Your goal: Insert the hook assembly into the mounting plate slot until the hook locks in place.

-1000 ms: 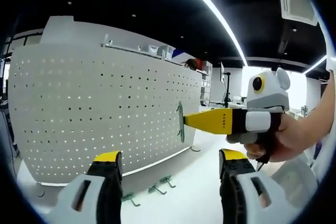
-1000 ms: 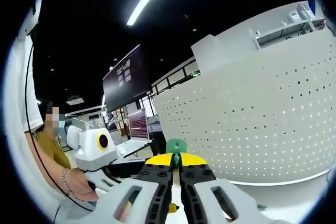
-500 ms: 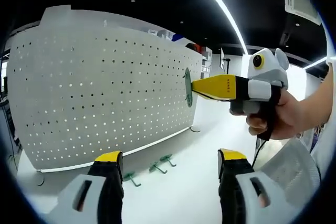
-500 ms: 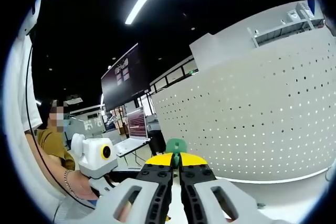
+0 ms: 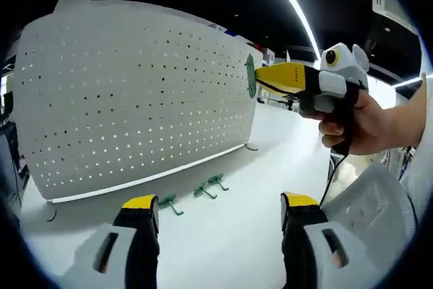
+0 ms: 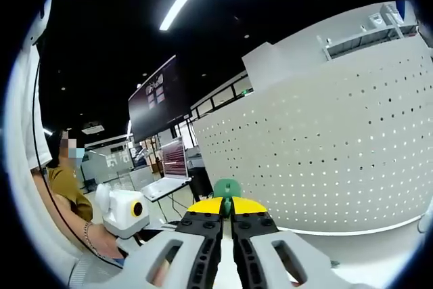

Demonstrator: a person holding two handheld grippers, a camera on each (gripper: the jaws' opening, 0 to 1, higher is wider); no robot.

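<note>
Left gripper view: I have my right gripper [image 5: 260,80] clenched on the green hook [image 5: 251,76], held near the pegboard [image 5: 135,93]'s upper edge, not yet seated. My left gripper [image 5: 215,211] hangs released above the white surface [image 5: 223,241], where spare hooks [image 5: 206,187] lie. Next I'd align and press in. No readable writing.
</note>
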